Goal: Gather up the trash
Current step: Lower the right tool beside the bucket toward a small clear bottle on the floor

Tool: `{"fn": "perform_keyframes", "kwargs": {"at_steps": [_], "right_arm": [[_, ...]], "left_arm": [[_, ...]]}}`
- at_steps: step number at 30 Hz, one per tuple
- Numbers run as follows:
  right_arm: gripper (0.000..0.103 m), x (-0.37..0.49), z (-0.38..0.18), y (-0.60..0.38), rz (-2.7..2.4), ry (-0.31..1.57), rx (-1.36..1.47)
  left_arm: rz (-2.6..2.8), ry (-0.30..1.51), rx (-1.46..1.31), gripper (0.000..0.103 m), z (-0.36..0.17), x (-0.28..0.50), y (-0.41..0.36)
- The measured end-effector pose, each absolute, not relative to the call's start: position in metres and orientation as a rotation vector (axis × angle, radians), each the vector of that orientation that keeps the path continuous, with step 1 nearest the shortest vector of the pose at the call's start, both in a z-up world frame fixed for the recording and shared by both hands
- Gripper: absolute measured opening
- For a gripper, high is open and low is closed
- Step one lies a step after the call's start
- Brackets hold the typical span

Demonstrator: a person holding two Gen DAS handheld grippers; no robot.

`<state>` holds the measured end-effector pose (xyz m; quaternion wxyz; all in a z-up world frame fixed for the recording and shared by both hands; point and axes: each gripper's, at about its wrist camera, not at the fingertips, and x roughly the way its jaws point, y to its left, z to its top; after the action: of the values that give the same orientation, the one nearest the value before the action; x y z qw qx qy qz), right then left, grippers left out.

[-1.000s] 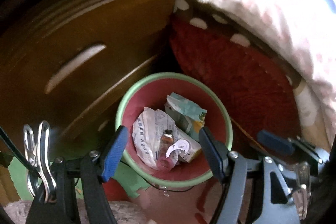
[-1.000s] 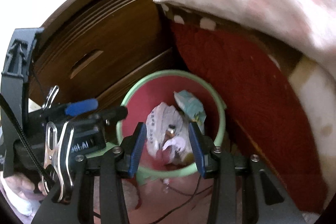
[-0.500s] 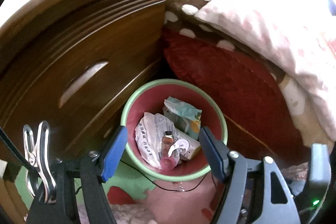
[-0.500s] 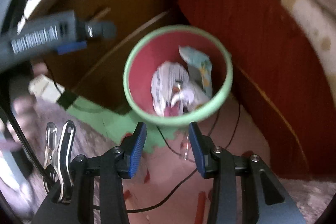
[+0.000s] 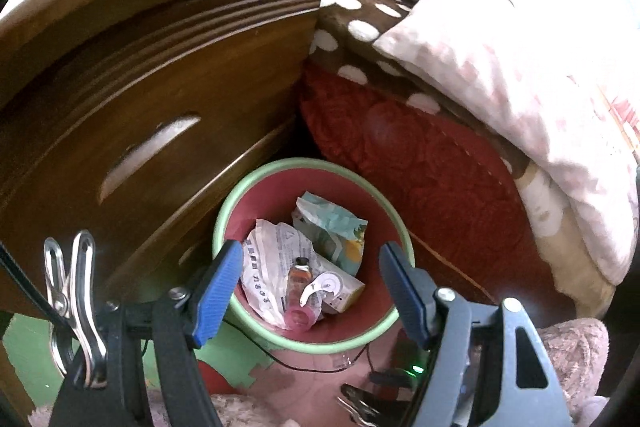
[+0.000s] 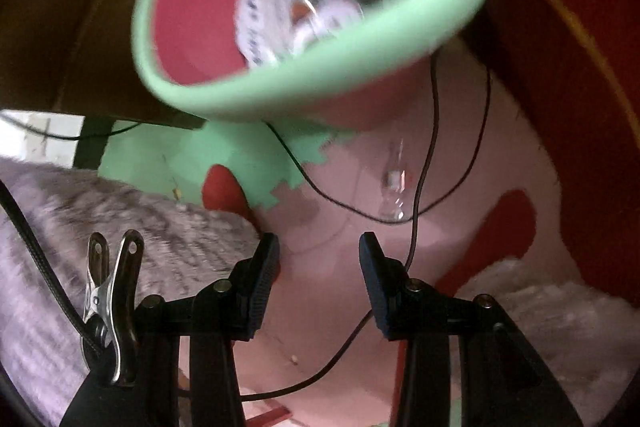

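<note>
- Left claw (image 5: pixel 312 291): seen hovering above the bin (image 5: pixel 240 203), jaws spread wide and empty, nothing between the blue pads (image 5: pixel 218 291). Released state.
- Bin: pink inside, green rim, wedged between the wooden drawer unit (image 5: pixel 160 75) on its left and the red bed side (image 5: pixel 420 155) on its right. Already inside: a crumpled white wrapper (image 5: pixel 268 267), a teal-and-yellow packet (image 5: pixel 332 231), a small brown bottle (image 5: pixel 298 279).
- Floor in front of the bin: pink and green foam mat (image 6: pixel 328 267), crossed by thin dark cables (image 6: pixel 424 163).
- Task's thing, judged: a small clear item, perhaps a glass vial or plastic scrap (image 6: pixel 394 187), lying on the mat just beside the bin's base. Blurred; exact identity cannot be told.
- Key relation: the item is placed ahead of the right claw (image 6: pixel 318 275) and slightly to its right. Its long axis runs roughly away from the claw, toward the bin. One cable is draped close beside it, touching or nearly so.
- Right claw: jaws held about half apart, empty, nothing touched. Released state. It is judged the nearer claw, being low over the mat while the left one is kept up by the bin's mouth.
- Risk noted: cable could be pinched along with the item.
- Far right: fluffy pale rug (image 6: pixel 560 315) at the mat's edge, clear of the item.
</note>
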<state>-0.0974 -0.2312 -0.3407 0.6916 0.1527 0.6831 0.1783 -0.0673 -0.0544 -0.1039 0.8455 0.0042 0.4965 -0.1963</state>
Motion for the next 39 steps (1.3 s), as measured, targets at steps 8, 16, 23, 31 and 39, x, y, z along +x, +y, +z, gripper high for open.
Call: {"fn": "perform_keyframes", "kwargs": {"at_steps": [8, 16, 23, 31, 39], "right_arm": [[0.045, -0.089, -0.412, -0.210, 0.249, 1.378, 0.284], [0.044, -0.101, -0.470, -0.210, 0.155, 1.454, 0.462], [0.044, -0.088, -0.542, -0.217, -0.024, 1.534, 0.391], [0.036, -0.079, -0.596, -0.217, -0.102, 1.501, 0.421], [0.033, -0.065, -0.660, -0.168, -0.055, 1.595, 0.246]], "left_arm": [[-0.420, 1.044, -0.036, 0.075, -0.103, -0.066, -0.046], [-0.426, 1.065, -0.063, 0.075, -0.104, -0.058, -0.049], [-0.437, 1.075, -0.066, 0.075, -0.106, -0.056, -0.055], [-0.457, 1.105, -0.072, 0.075, -0.114, -0.052, -0.065], [-0.462, 1.104, -0.067, 0.075, -0.116, -0.051, -0.071]]}}
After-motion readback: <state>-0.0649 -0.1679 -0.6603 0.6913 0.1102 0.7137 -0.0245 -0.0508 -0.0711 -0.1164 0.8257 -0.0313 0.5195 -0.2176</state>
